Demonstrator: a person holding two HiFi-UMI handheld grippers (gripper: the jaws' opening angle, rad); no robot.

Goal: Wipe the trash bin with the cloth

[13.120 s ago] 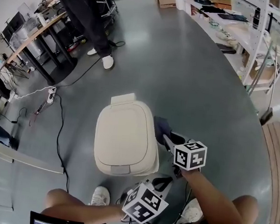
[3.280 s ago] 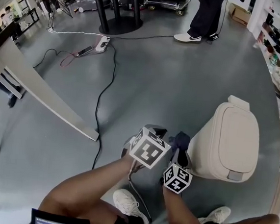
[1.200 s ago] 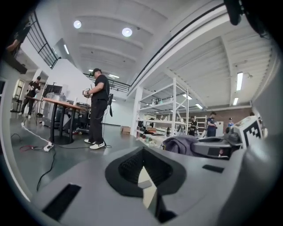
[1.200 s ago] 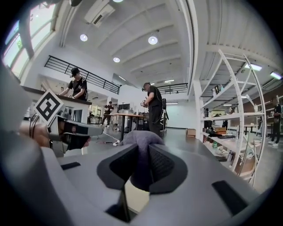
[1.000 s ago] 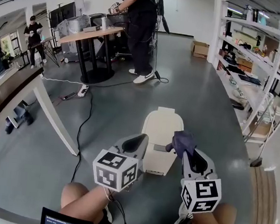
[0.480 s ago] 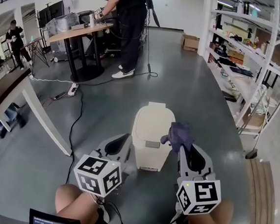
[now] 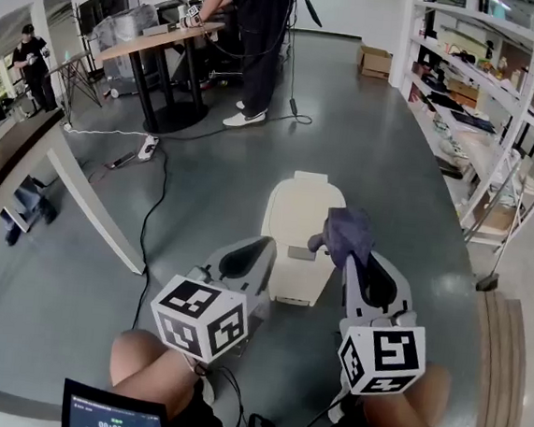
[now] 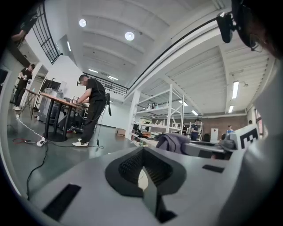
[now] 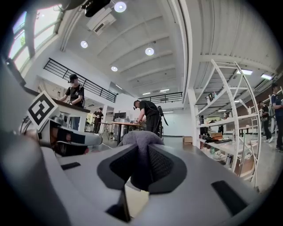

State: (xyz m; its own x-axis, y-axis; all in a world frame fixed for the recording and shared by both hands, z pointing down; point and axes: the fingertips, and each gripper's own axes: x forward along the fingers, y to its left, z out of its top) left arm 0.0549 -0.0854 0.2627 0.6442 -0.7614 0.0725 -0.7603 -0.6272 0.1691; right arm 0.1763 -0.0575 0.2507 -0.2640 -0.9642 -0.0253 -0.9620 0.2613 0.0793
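**A:** Where do things stand?

**B:** The cream bin (image 7: 295, 229) sits with its lid shut on the grey floor (image 7: 395, 154), just ahead of both claws. The right claw (image 7: 345, 259) is clenched on a bunched purple cloth (image 7: 345, 234), which pokes up past its tips over the bin's right front edge. The left claw (image 7: 261, 252) is closed on nothing, just beside the bin's left side.

**A:** Is the cloth on the lid?

**B:** From above I can't tell. Both claw cameras look out level across the room, so it is likely lifted clear.

**A:** What could go wrong?

**B:** 3 things, by my reading. The claw pinches only a fold, so a hard drag could pull the cloth loose. The bin looks light and the floor smooth, so with nothing bracing it a push could slide or tip it. Pressing near the front tab might pop the lid.

**A:** Anything in the way?

**B:** Nothing lies between the claws and the bin. A black cable (image 7: 150, 208) trails over the floor to the left, well apart. A person (image 7: 253, 19) works at a desk (image 7: 162, 36) beyond, and shelves (image 7: 466, 96) line the right.
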